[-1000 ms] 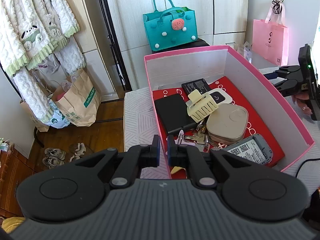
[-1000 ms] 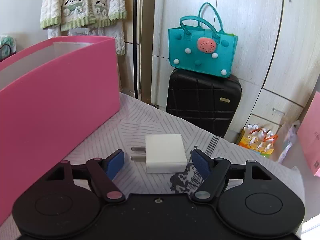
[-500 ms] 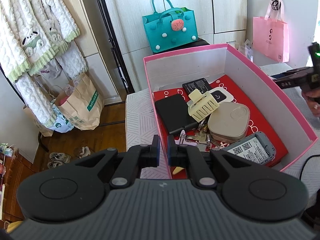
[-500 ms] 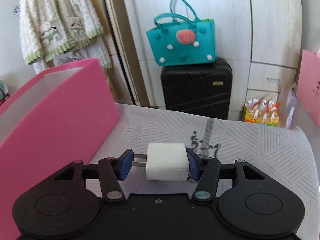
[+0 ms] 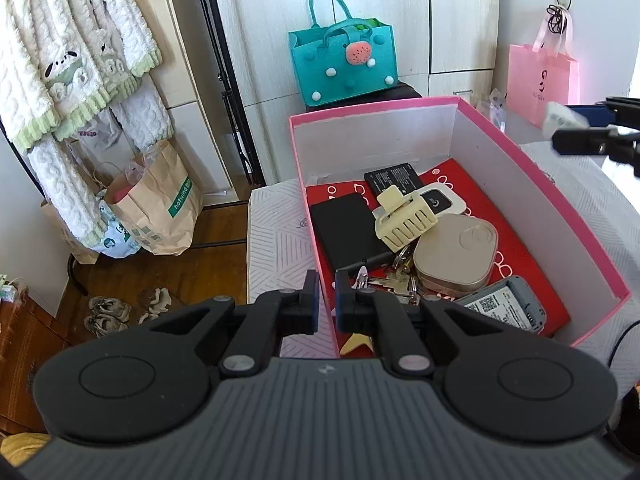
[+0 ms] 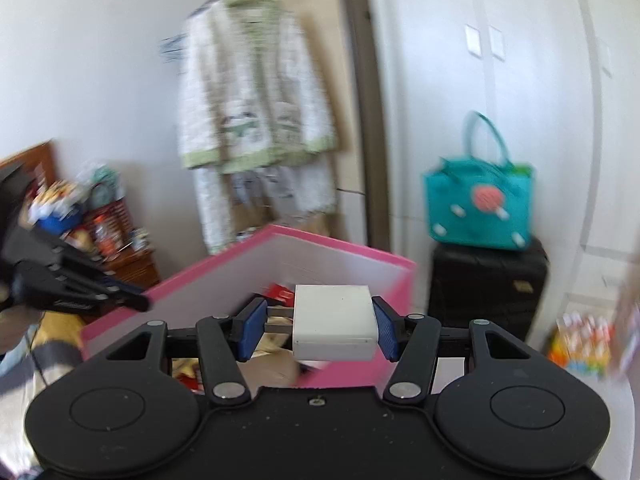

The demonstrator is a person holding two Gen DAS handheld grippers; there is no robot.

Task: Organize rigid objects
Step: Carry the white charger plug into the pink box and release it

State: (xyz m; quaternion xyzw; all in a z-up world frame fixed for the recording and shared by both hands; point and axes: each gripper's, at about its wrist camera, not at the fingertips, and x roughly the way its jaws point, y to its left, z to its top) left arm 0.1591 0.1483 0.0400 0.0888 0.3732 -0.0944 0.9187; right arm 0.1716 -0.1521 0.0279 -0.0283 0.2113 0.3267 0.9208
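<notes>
Left wrist view: the left claw (image 5: 327,306) is clenched on the near wall of the pink box (image 5: 556,204), pinching the thin card between its pads; the box stands on a white cloth with a grey line pattern (image 5: 276,240), and whether that covers a tabletop or a bed cannot be told. Inside lie a cream hair clip (image 5: 404,218), a black power bank (image 5: 348,234), a beige case (image 5: 456,260), keys (image 5: 394,280) and a grey battery pack (image 5: 504,308), all hard and crowded together; at the right edge the right claw (image 5: 576,124) shows blurred with a pale block in it. Beyond stand wardrobe doors, a teal bag (image 5: 344,64) and a pink gift bag (image 5: 542,76).

Right wrist view: the right claw (image 6: 318,330) grips the white charger plug (image 6: 334,328), one pad on its flat end, the other against the tips of its prongs, above the box's rim (image 6: 340,242). I judge it light, stiff and smooth-sided; held by the prongs it could pivot, so the two broad flat faces would be the safer hold, and it should survive a short drop. The room is blurred; a suitcase (image 6: 486,284) and hanging knitwear (image 6: 256,92) show.
</notes>
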